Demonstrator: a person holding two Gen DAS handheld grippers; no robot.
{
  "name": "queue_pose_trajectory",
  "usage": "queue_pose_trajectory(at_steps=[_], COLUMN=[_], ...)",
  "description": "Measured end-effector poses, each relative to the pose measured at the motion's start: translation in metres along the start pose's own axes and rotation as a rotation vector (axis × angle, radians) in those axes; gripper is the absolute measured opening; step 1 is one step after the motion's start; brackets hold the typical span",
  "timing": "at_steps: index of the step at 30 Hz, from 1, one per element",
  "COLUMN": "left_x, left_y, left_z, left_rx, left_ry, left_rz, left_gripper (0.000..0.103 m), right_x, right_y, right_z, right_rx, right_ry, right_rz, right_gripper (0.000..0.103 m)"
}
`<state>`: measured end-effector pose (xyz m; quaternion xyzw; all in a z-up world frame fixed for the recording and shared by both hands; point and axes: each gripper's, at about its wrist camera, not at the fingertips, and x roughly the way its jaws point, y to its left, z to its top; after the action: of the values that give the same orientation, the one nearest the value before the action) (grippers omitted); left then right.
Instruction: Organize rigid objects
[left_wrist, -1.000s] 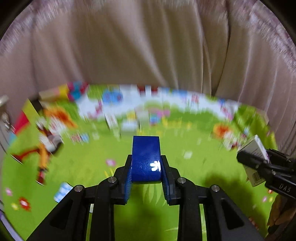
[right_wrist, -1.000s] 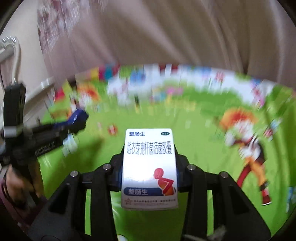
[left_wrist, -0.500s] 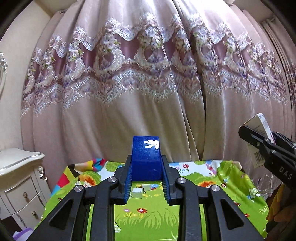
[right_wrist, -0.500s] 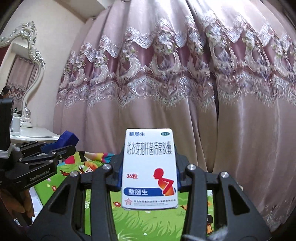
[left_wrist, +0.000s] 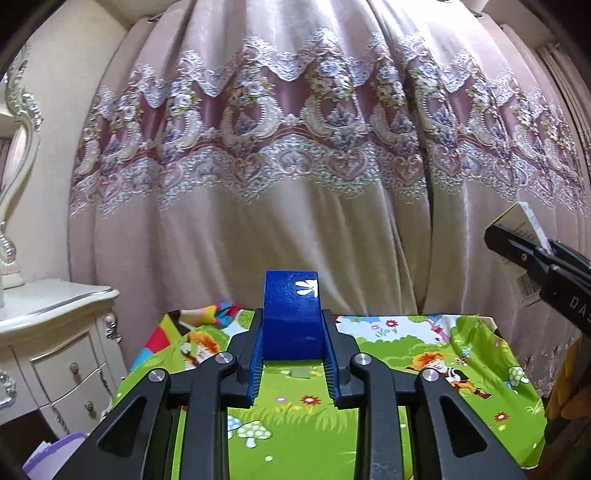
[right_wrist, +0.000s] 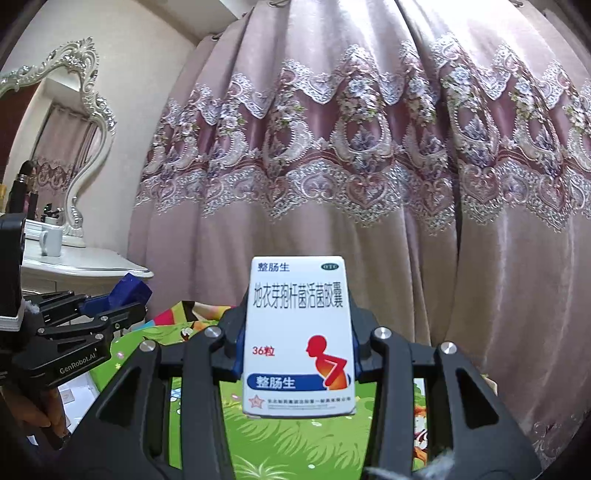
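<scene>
While gripped, blue block (left_wrist: 291, 317) and medicine box (right_wrist: 299, 332) fill their jaws.

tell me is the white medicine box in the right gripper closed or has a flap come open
Cannot tell fully. The medicine box shows a flat, intact front face between the right gripper's fingers, with no flap sticking out, but its end flaps are not clearly visible.

Table (left_wrist: 491, 332) wears bright green cartoon cloth (left_wrist: 424, 354): flowers, mushrooms, lion. Small pale flat piece (left_wrist: 301, 373) lies on cloth, partly hidden. Cloth edge hangs over side.
</scene>
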<state>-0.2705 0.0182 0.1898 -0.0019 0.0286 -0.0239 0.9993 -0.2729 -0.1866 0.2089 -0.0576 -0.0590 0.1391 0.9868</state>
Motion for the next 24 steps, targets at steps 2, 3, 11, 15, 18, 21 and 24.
queue_pose_trajectory(at_steps=[2, 3, 11, 15, 18, 21, 24], left_x=[-0.004, -0.006, -0.020, -0.032, -0.042, -0.052, -0.060], left_y=[0.009, 0.012, 0.046, 0.063, 0.074, 0.085, 0.097], left_z=[-0.003, -0.004, -0.017, -0.021, -0.022, -0.023, -0.028], left_rx=[-0.009, -0.014, -0.057, -0.079, -0.091, -0.104, -0.116], left_ry=[-0.003, -0.003, 0.024, 0.026, 0.015, 0.007, 0.011], left_rz=[0.022, 0.029, 0.103, 0.144, 0.177, 0.208, 0.236], left_gripper=[0.029, 0.029, 0.029, 0.029, 0.029, 0.029, 0.029], right_x=[0.000, -0.001, 0.005, 0.010, 0.010, 0.010, 0.014], right_y=[0.006, 0.010, 0.049, 0.071, 0.085, 0.097, 0.111], right_z=[0.002, 0.003, 0.004, 0.004, 0.003, 0.003, 0.002], right_rx=[-0.012, -0.020, -0.066, -0.084, -0.095, -0.106, -0.110], right_ry=[-0.006, -0.009, 0.009, 0.017, 0.016, 0.017, 0.040], right_rz=[0.014, 0.022, 0.140, 0.206, 0.244, 0.279, 0.336], right_gripper=[0.045, 0.045, 0.045, 0.045, 0.045, 0.045, 0.045])
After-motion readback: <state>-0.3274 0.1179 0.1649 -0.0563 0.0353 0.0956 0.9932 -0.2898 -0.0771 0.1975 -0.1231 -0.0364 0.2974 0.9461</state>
